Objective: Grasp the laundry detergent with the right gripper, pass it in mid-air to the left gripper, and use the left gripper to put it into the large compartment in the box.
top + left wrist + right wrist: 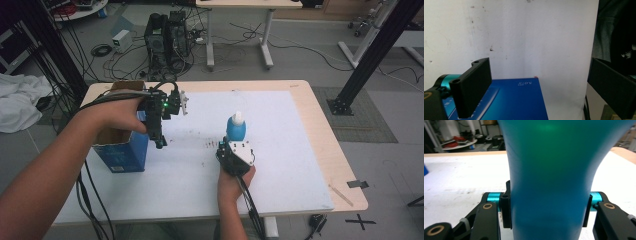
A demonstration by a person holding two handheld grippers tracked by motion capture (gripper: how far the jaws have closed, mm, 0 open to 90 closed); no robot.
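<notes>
The right tool (234,146) sits low over the white sheet (280,150) on the surface (320,130), held from behind by the person's right hand (235,182). Its front end meets the base of a blue bottle (236,128) with a white cap, which stands upright directly ahead of it; whether the jaws press on the bottle cannot be told from here. Well to the left of this tool and a little farther back, the left tool (161,112) hangs above the sheet in the left hand (116,116), its 2 jaws pointing down. Just left of that tool stands an open blue box (122,150). Cables trail from both tools toward the near edge.
</notes>
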